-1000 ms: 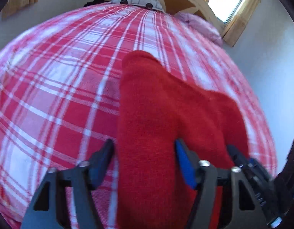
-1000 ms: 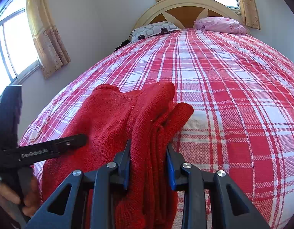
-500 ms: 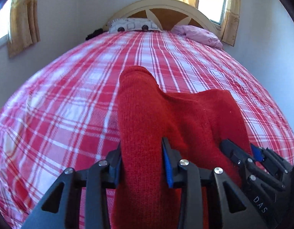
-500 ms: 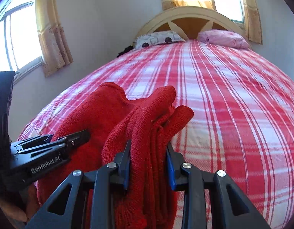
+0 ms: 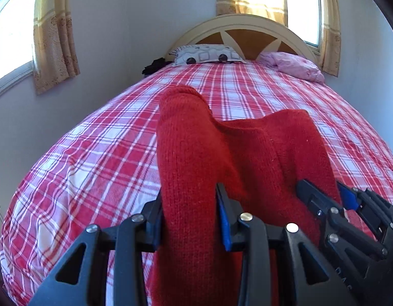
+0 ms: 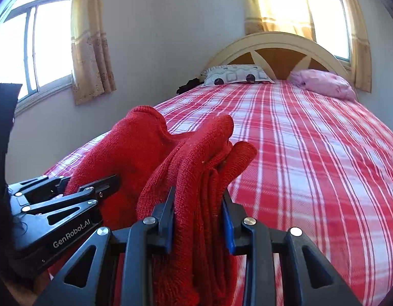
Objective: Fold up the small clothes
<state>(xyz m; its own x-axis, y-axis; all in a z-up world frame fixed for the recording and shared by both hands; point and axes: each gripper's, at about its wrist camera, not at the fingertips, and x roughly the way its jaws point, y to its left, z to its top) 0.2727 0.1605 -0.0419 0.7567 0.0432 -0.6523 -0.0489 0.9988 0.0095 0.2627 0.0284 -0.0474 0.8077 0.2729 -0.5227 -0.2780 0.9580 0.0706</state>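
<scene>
Left gripper [image 5: 188, 214] clamps one bunched edge of the red knit garment [image 5: 222, 158], fingers [image 5: 223, 219] pressed into the cloth. Right gripper [image 6: 199, 219] pinches the other edge, several layers thick, also closed on it. Garment hangs between the two grippers, lifted off the plaid bed [image 6: 311, 165], front lobes poking up past the fingertips.

Risks, my read: the thick right-hand wad could slip a layer out and skew the fold; uneven pull between the hands may twist the knit; dropping it too soon leaves a lump.

Versus a second earlier: left fingers stood wide around the cloth, now they're shut on it. Both views show more wall and windows, so both grippers have tipped up.
</scene>
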